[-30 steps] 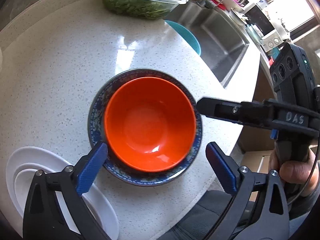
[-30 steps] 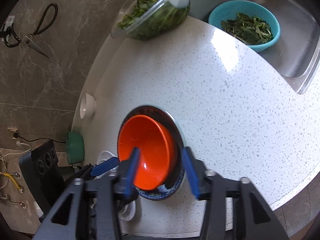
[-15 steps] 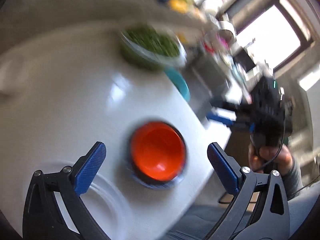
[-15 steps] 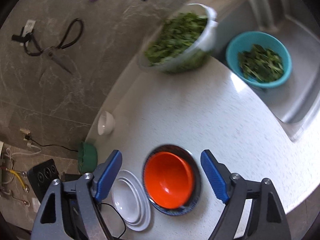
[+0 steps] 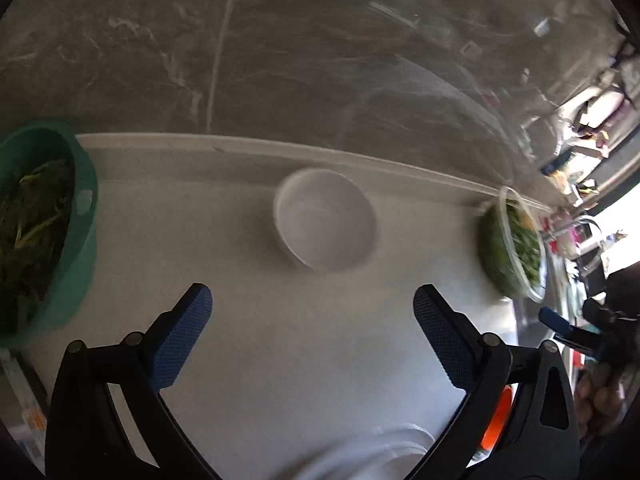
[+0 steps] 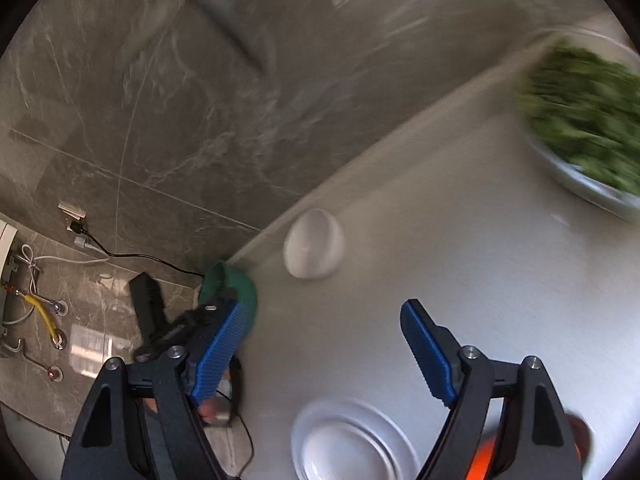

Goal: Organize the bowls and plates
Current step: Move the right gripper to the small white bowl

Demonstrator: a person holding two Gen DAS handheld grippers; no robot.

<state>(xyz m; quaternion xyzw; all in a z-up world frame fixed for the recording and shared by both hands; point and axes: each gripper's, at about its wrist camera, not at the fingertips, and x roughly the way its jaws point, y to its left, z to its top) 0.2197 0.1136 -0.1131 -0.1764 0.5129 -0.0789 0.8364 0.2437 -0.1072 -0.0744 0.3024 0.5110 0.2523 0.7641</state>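
Now both grippers, left gripper (image 5: 312,320) and right gripper (image 6: 320,340), are hanging empty, the right one's jaws closing slightly, lining up on the small white bowl (image 5: 326,220) standing alone by the tabletop (image 5: 320,380) edge.

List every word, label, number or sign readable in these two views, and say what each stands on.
None can be read.
The white label on the dark wall, in the right wrist view, is glare-washed and blurred.
The packages on the far counter, in the left wrist view, are too small and blurred.
The white bowl and the stacked white plates bear no print.
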